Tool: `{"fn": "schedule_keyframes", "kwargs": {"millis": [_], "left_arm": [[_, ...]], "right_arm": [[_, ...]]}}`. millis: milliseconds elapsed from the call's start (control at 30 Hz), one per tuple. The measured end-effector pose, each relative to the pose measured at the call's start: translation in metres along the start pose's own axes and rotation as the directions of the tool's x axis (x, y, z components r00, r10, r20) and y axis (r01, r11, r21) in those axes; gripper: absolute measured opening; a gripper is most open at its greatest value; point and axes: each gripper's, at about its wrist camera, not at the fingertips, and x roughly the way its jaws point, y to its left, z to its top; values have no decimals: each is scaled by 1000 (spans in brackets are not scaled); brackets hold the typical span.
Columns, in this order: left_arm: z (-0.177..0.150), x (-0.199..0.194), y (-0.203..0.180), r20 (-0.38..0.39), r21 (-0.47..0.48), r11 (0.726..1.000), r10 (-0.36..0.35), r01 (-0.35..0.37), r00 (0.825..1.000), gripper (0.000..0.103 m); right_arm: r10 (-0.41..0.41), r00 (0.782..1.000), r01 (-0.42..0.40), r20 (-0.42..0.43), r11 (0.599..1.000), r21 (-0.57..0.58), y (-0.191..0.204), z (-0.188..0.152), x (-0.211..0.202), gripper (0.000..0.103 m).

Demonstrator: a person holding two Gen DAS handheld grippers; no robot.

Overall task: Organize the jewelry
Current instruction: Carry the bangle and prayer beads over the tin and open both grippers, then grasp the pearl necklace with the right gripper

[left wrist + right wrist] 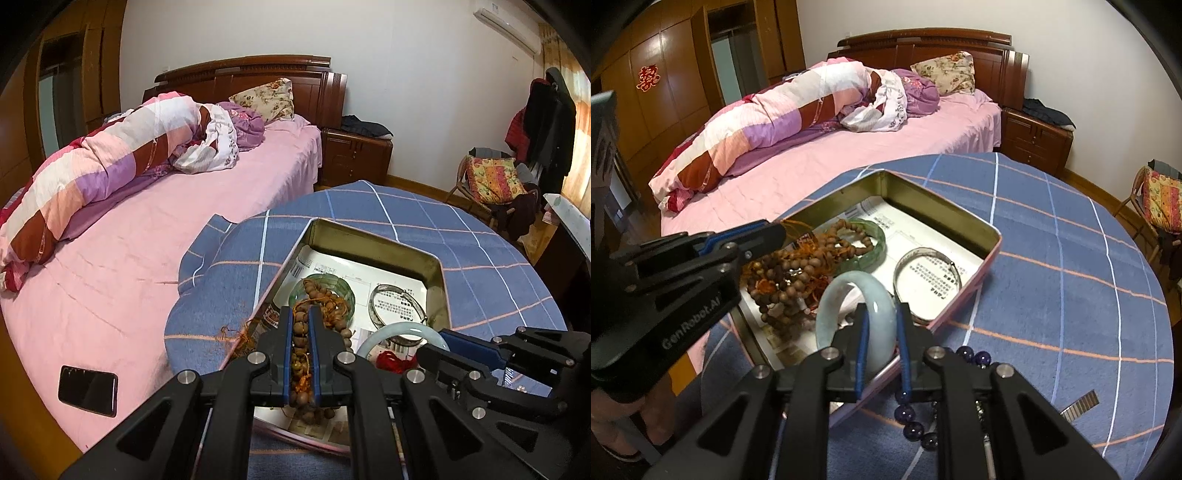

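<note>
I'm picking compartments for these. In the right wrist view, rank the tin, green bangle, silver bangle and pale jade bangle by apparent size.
1. tin
2-4. Unsure: pale jade bangle looms nearest the camera; silver bangle and green bangle look alike.

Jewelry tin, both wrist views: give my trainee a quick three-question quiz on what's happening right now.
1. True or false: the left gripper is shut on the wooden bead string.
2. What does the right gripper hold?
A. silver bangle
B. pale jade bangle
C. green bangle
3. Which jewelry lies outside the tin, on the checked cloth?

Key: 1 true; 2 B; 3 the purple bead bracelet.
</note>
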Motion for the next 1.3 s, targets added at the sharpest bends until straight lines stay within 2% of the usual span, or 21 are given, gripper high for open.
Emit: {"fn": "schedule_keyframes", "kwargs": {"millis": [233, 333, 367, 400, 433, 467, 500, 600, 800, 1000, 1133, 1300], "left_arm": [[-2, 0, -1, -10, -2, 1000, -22, 22, 1000, 8], [-1, -1, -3, -13, 2, 999, -53, 53, 999, 11], [-1, -2, -5, -10, 4, 999, -54, 54, 999, 22], [0, -4, -7, -4, 6, 999, -51, 51, 999, 41], [0, -6, -7, 5, 3, 999, -35, 35, 999, 49], [1, -9, -5, 22, -5, 1000, -9, 9, 1000, 67], [1, -12, -3, 39, -18, 1000, -10, 10, 999, 76], [2, -14, 1, 44, -39, 998, -40, 41, 998, 77], [0, -16, -11, 42, -14, 999, -30, 31, 999, 76], [-8, -19, -27, 42, 14, 1000, -4, 3, 999, 76], [-17, -21, -38, 30, 32, 999, 7, -8, 1000, 76], [-25, -27, -58, 22, 83, 997, -2, 0, 1000, 76]], "right_arm": [[9, 1000, -9, 0, 1000, 7, 0, 0, 0, 19], [15, 1000, -16, 12, 1000, 24, -2, 1, -4, 27], [26, 1000, -26, 17, 999, 31, -3, 1, -6, 37], [29, 999, -30, 24, 999, 36, -3, 1, -9, 41], [28, 999, -29, 30, 999, 37, -4, 1, -11, 41], [21, 999, -22, 40, 999, 41, -5, 1, -15, 41], [25, 999, -27, 46, 998, 48, -8, 0, -19, 44], [29, 997, -34, 71, 997, 73, -18, -5, -30, 56], [-47, 994, 34, 101, 991, 126, -58, -26, -63, 62], [-146, 987, 127, 72, 967, 221, -104, -54, -77, 62], [-159, 987, 144, 39, 957, 253, -118, -71, -77, 62], [-132, 991, 127, 2, 961, 247, -112, -90, -78, 62]]}}
